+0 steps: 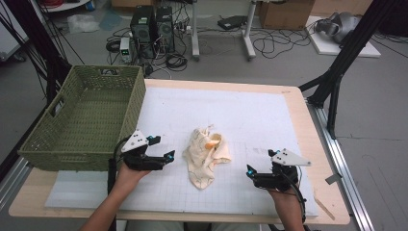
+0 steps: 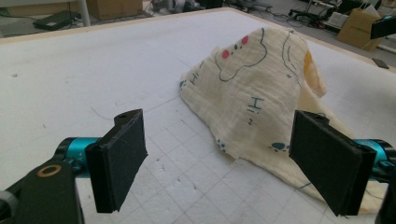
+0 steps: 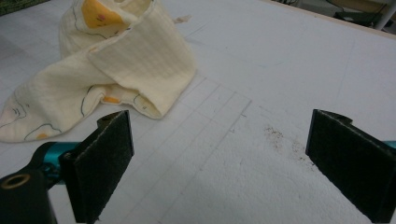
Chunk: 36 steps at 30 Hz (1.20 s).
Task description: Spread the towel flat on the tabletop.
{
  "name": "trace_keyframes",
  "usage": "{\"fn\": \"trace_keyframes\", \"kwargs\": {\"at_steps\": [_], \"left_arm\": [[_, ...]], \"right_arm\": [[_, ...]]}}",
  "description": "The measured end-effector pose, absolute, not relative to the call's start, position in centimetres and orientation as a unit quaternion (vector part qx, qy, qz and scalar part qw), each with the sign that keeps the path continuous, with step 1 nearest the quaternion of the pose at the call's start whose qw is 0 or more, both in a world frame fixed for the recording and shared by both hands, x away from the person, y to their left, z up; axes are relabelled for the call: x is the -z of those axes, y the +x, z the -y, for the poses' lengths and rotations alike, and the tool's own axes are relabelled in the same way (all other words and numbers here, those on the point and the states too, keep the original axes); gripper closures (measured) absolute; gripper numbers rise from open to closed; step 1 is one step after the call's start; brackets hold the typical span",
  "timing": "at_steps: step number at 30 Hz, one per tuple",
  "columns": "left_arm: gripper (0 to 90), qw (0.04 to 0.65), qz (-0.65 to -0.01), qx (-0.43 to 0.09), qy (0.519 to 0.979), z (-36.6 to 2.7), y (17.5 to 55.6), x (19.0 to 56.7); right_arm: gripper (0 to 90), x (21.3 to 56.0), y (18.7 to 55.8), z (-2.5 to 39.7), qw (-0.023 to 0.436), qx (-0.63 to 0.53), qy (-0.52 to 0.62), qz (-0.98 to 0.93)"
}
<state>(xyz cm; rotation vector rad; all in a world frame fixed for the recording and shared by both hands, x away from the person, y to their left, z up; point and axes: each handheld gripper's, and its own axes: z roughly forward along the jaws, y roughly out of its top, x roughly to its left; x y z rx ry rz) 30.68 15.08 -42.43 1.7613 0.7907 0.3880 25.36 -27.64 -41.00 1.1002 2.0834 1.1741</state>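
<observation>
High view shows the crumpled cream cloth (image 1: 207,156) lying mid-mat between the left gripper (image 1: 163,156) and right gripper (image 1: 249,172), both with their 2 jaws spread wide, touching nothing.

One camera is looking forward and down from above the person's side, taking in the whole counter (image 1: 269,110). Two more are riding low, each looking out between its own jaws, close over the surface. All three are sharing the cream cloth (image 1: 207,156) (image 2: 252,102) (image 3: 116,70), seen from opposite sides.
</observation>
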Motion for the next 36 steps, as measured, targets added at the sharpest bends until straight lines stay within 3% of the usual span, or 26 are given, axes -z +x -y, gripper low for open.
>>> {"fn": "trace_keyframes", "kwargs": {"at_steps": [9,11,20,26,28,29,30,31,32,33,34,36], "left_arm": [[19.4,0.554,-0.333,-0.161,0.746,-14.8,30.8,42.4],[20.2,0.554,-0.333,-0.159,0.746,-14.8,30.8,42.5],[20.6,0.553,-0.333,-0.156,0.748,-14.8,30.9,42.6],[21.3,0.552,-0.333,-0.153,0.749,-14.9,30.9,42.7],[21.6,0.549,-0.333,-0.152,0.751,-14.9,30.9,42.7],[22.0,0.549,-0.333,-0.152,0.751,-14.9,30.9,42.8],[22.0,0.549,-0.333,-0.151,0.752,-14.9,31.0,42.8],[22.2,0.549,-0.333,-0.151,0.752,-14.9,31.0,42.8],[22.6,0.548,-0.333,-0.151,0.752,-14.9,31.0,42.8],[22.6,0.548,-0.335,-0.150,0.752,-14.9,31.0,42.9],[23.3,0.547,-0.335,-0.150,0.752,-14.9,31.0,42.9],[24.8,0.546,-0.335,-0.147,0.753,-15.0,31.0,43.0]], "right_arm": [[7.1,41.3,26.3,25.4,0.232,-0.434,0.378,-0.784],[18.4,41.3,26.9,24.3,0.228,-0.444,0.355,-0.791],[15.6,41.5,28.8,20.4,0.214,-0.453,0.344,-0.794],[25.0,41.6,30.0,18.3,0.193,-0.465,0.349,-0.790],[30.5,41.8,30.4,17.8,0.194,-0.456,0.351,-0.794],[37.3,42.1,30.8,17.6,0.193,-0.447,0.355,-0.798],[37.3,42.1,30.8,17.6,0.193,-0.447,0.355,-0.798],[47.2,42.2,31.0,17.6,0.188,-0.443,0.355,-0.802],[64.1,42.4,31.1,17.7,0.192,-0.423,0.353,-0.812],[64.1,42.4,31.1,17.7,0.192,-0.423,0.353,-0.812],[77.4,42.4,31.1,18.0,0.199,-0.409,0.353,-0.818],[84.1,42.2,30.9,18.5,0.214,-0.400,0.352,-0.819]]}}
